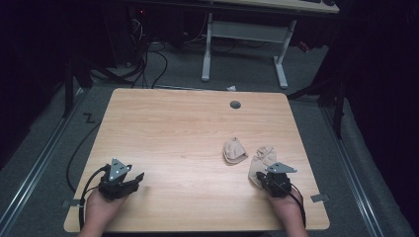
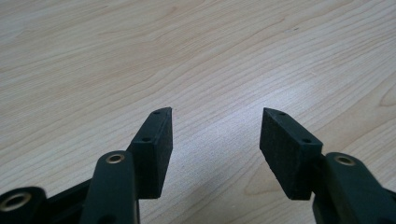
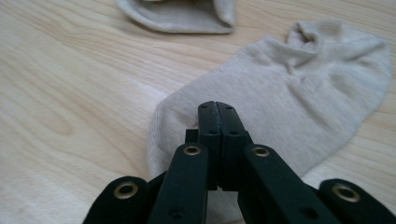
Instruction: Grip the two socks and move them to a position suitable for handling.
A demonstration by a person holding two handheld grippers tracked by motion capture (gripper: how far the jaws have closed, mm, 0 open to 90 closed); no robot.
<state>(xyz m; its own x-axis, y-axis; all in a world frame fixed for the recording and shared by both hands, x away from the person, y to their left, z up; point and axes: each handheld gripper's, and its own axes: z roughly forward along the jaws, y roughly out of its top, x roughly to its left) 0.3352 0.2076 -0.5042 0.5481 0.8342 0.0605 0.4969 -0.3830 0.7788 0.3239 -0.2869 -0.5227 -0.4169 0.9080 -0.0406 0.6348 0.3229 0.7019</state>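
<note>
Two beige ankle socks lie on the wooden table (image 1: 173,128). One sock (image 1: 234,150) is folded over and sits right of centre; in the right gripper view this sock (image 3: 182,16) is at the top edge. The other sock (image 1: 262,159) lies flat and rumpled beside it, and fills the middle of the right gripper view (image 3: 289,93). My right gripper (image 3: 217,109) is shut, its tips over the near end of this flat sock, with no fabric seen between the pads; from above the right gripper (image 1: 262,177) sits at that sock's near end. My left gripper (image 2: 215,135) is open over bare wood, at the front left (image 1: 138,178).
A grey cable grommet (image 1: 235,104) is set in the table near its far edge. Beyond the table stand a white desk frame (image 1: 244,37) and floor cables (image 1: 148,59). Each gripper trails a black cable off the front edge.
</note>
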